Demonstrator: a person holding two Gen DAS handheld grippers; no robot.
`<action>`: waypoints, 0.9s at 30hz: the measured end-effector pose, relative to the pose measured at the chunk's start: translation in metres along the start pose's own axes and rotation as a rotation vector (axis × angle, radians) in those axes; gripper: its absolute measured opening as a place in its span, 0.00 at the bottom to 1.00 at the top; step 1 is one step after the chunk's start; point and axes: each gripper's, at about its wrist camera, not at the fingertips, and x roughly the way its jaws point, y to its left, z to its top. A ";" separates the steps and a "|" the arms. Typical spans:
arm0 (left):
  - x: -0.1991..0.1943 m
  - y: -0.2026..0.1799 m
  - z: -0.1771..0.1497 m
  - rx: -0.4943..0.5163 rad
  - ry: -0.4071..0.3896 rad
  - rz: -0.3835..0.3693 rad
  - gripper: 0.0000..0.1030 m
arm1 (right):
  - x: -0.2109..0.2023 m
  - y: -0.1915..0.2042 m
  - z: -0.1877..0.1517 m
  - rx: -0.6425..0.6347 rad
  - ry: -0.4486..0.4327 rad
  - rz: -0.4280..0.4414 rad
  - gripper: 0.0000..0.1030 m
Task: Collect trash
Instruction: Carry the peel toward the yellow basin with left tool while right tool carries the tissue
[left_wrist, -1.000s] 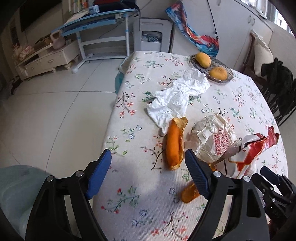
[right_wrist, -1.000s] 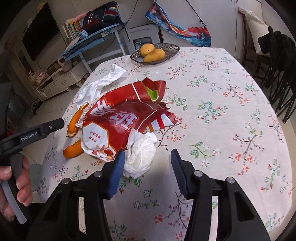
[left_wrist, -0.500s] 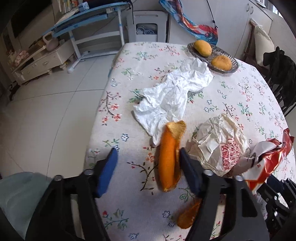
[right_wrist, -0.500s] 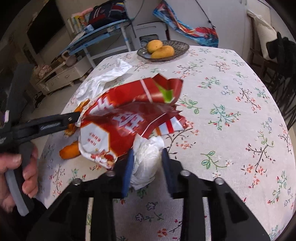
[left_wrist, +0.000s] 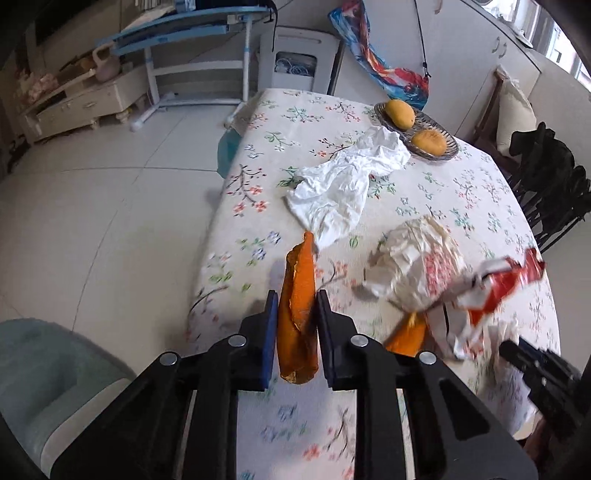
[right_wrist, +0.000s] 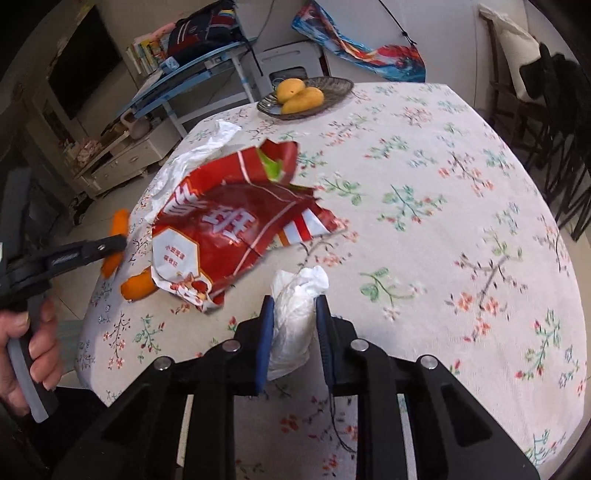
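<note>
Left gripper (left_wrist: 294, 325) stands clamped on a long strip of orange fruit peel (left_wrist: 297, 314); its jaws have just been closing, and the blue pads now press the peel from both sides, its far tip pointing up the table toward a crumpled white tissue (left_wrist: 345, 188). Right gripper (right_wrist: 293, 325) is likewise clamped, on a wad of white plastic film (right_wrist: 295, 314) near the table's front edge; its jaws have closed to a firm pinch on the wad.

Uncollected trash lies on the floral tablecloth (right_wrist: 443, 184): a torn red snack bag (right_wrist: 236, 225), a second piece of orange peel (right_wrist: 138, 286) just beside the bag's lower corner, a crumpled paper wrapper (left_wrist: 417, 266), and the tissue. A woven dish (left_wrist: 417, 134) with two mangoes at the far end is judged not to be trash.

Step in hand: both grasps appear made, with the carry-off still to come. A pale green bin (left_wrist: 48, 373), seemingly the receptacle, shows low at the left gripper's side, beyond the table edge. The next move calls for lifting both pieces clear of the cloth without snagging the bag, then carrying them over the bin before either grip is released. The limp peel may swing or slip.
</note>
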 end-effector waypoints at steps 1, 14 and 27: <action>-0.001 0.000 -0.003 0.004 0.004 0.005 0.19 | -0.001 0.000 -0.001 -0.001 -0.001 -0.001 0.23; 0.002 -0.019 -0.021 0.115 0.029 0.104 0.19 | -0.003 0.001 -0.006 0.016 0.014 0.019 0.23; -0.074 -0.045 -0.073 0.126 -0.180 0.004 0.18 | -0.044 0.022 -0.031 0.002 -0.083 0.132 0.23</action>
